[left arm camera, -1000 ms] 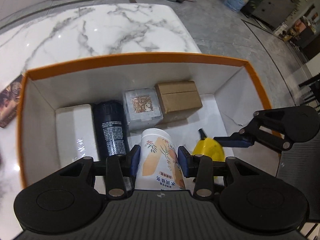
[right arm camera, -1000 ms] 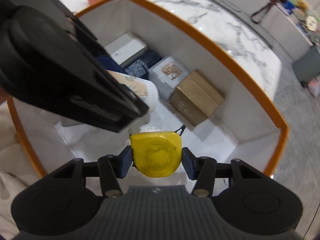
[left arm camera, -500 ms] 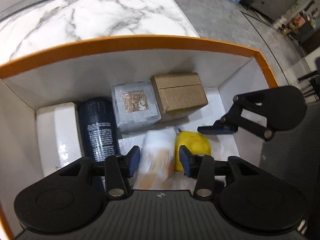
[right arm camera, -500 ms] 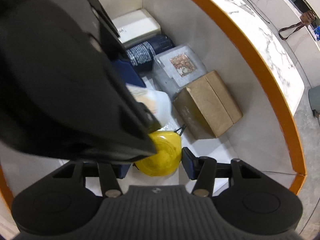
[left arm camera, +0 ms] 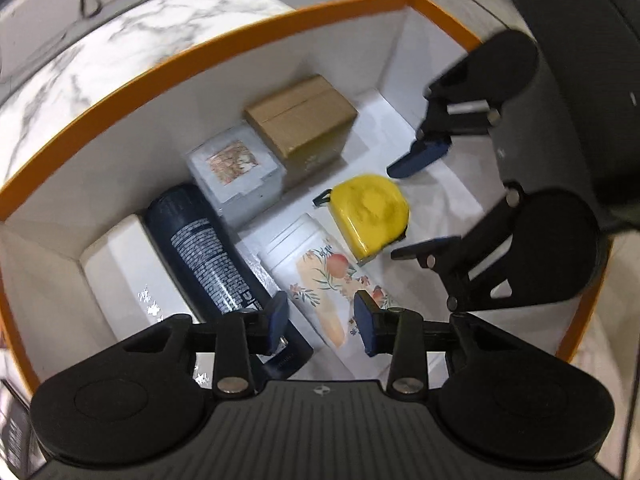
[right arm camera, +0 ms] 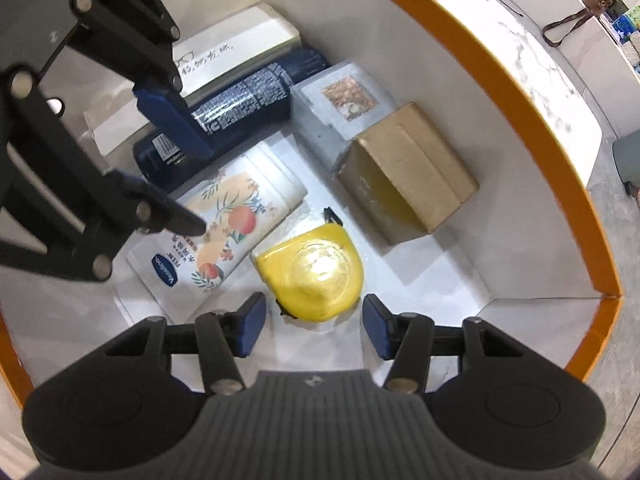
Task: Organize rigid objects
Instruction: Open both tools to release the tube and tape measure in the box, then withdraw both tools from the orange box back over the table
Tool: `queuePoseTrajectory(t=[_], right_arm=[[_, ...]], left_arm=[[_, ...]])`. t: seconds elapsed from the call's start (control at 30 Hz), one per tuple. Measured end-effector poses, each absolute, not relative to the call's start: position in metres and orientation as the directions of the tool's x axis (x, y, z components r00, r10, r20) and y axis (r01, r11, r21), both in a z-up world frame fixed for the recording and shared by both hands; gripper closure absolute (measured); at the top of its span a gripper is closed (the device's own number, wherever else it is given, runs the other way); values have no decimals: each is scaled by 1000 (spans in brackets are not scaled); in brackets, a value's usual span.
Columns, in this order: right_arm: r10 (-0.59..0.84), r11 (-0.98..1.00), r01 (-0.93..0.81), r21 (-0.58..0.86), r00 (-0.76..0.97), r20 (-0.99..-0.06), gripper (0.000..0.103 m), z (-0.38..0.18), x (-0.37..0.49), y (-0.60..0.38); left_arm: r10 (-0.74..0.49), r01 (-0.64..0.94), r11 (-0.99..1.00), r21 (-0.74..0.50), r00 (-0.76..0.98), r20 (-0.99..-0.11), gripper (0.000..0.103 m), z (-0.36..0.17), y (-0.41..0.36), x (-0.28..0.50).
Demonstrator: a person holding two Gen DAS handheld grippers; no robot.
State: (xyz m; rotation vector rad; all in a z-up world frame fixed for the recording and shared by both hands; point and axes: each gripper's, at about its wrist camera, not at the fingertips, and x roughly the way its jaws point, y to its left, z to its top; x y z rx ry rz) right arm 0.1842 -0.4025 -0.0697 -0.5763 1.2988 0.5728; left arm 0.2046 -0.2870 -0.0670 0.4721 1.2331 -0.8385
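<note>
Left wrist view: left hand-held gripper (left arm camera: 322, 322) just closing, jaws apparently loose astride the floral white plastic tube (left arm camera: 316, 276), lying flat beside the dark spray can (left arm camera: 204, 256) in the orange-rimmed white box (left arm camera: 240, 36).

Right wrist view: right hand-held gripper (right arm camera: 313, 326) parted, empty, above the yellow tape measure (right arm camera: 312, 272) on the floor, filling the gap.

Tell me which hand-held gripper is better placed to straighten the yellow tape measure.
Right. The right hand-held gripper hangs open just over the tape measure; the left hand-held gripper is over the lotion tube beside it.
</note>
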Motion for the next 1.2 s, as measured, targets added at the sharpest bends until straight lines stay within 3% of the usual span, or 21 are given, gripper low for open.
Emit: queuePoseTrajectory(t=[0.17, 0.23, 0.53, 0.9, 1.0, 1.2], right_arm=[[62, 749, -659, -65, 168, -984, 53, -71, 189, -401], [73, 768, -638, -43, 154, -985, 59, -73, 192, -404], [109, 794, -606, -43, 211, -971, 60, -72, 199, -408], [112, 751, -655, -83, 250, -962, 60, -65, 189, -406], [62, 765, -630, -132, 277, -959, 51, -63, 180, -396], [53, 823, -545, -158, 351, -935, 49, -24, 146, -382]], left_arm=[[-270, 818, 574, -34, 151, -951, 54, -71, -301, 196], [-272, 815, 578, -26, 162, -948, 55, -71, -304, 200], [-254, 795, 603, 67, 271, -928, 66, -65, -298, 205], [-296, 749, 661, 43, 313, -902, 67, -51, -280, 209], [-333, 749, 662, 26, 325, -885, 67, -36, -272, 201], [-397, 736, 677, -4, 360, -844, 67, 4, -245, 184]])
